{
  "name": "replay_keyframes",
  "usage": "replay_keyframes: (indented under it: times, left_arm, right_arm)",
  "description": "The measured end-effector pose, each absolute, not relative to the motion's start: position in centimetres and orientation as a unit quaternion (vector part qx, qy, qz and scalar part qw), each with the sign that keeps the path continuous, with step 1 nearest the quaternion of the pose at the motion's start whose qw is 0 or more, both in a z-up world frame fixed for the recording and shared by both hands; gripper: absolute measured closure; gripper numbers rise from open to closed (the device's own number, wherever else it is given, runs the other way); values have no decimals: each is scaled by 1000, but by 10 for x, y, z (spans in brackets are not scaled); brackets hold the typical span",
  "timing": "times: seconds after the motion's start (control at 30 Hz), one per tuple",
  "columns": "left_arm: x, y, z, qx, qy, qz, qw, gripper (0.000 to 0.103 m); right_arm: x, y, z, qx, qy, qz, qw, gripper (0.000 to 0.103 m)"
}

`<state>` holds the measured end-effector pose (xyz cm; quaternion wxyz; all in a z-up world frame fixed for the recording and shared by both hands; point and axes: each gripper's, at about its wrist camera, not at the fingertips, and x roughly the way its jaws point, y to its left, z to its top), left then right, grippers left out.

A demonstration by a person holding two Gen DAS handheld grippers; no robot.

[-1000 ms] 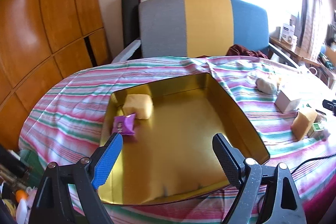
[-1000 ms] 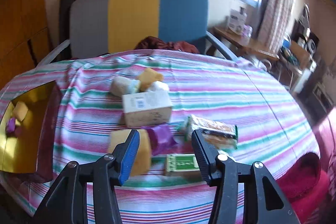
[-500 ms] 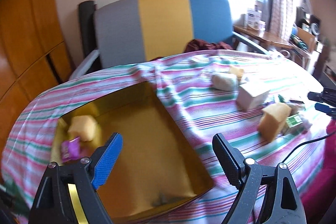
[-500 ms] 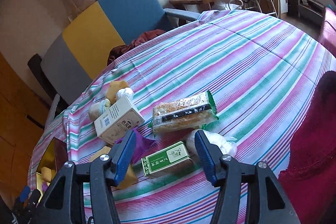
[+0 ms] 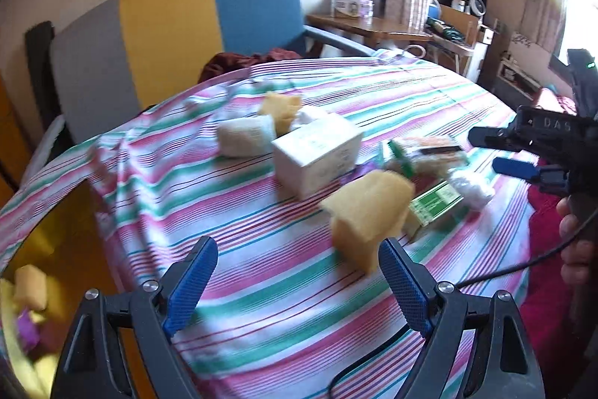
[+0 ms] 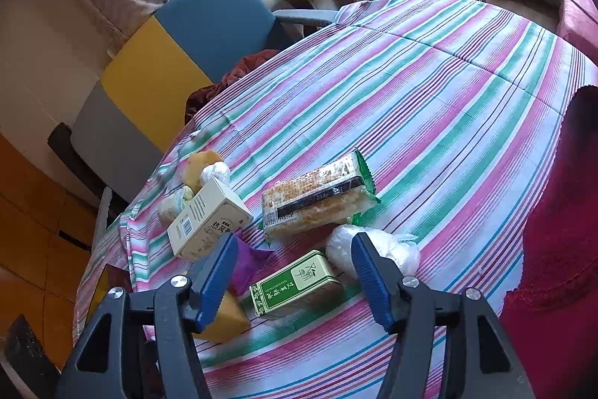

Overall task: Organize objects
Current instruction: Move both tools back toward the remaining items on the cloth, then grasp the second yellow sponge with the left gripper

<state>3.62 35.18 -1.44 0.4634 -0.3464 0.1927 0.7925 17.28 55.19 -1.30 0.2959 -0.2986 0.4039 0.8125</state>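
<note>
My left gripper (image 5: 295, 264) hangs over bare striped cloth with nothing between its fingers, its jaws opening. A yellow sponge (image 5: 370, 212) stands just beyond its right finger. The gold tray (image 5: 56, 249) at the left edge holds a second yellow sponge (image 5: 30, 287) and a purple packet (image 5: 26, 331). My right gripper (image 6: 293, 249) is low over a green tin (image 6: 295, 287), jaws opening, pads clear of it. Around the tin lie a cracker pack (image 6: 317, 200), a white box (image 6: 209, 223), a purple packet (image 6: 246, 260) and a white plastic bundle (image 6: 373, 249).
A grey, yellow and blue chair (image 5: 168, 36) stands behind the table with dark red cloth on its seat. A person's hand (image 5: 575, 249) and a black cable (image 5: 504, 272) are at the right. Red fabric (image 6: 560, 249) covers the table's right edge.
The left view has swung right, from over the gold tray to the pile of items. The right gripper has rolled, come in over the green tin, and its jaws have widened.
</note>
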Motion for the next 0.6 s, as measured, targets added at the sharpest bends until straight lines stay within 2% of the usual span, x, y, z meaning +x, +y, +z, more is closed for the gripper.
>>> replay_keyframes:
  times: [0.07,0.1,0.3,0.33,0.4,0.43,0.47,0.6]
  left_arm:
    - [41,365,-14,-348,181,784,481,3]
    - [44,372,-15,-345,179,782,488,1]
    - [46,403,-33,-356,187,772,493,1]
    - [43,404,-36,-361,183,770,494,4]
    - [36,407,-46,-379,178,765,489,23]
    - [33,407,-51,-390,175,758,493,37]
    - [31,405,-54,-401,161,747,505,43]
    - [38,392,-51,-394,150,747,514,51]
  right_arm:
    - [172,553,-14,-299,407,811,295,39]
    - [172,553,-14,-300,407,811,294,39]
    - [173,558,-18,-299,419,804,298,38]
    - [174,559,-19,-300,421,802,299,38]
    - [173,560,-20,-304,424,799,300,37]
    - [172,560,-21,-306,423,799,297,36]
    - [170,559,-22,-312,421,799,295,35]
    - [157,553,-26,-342,401,801,285,35]
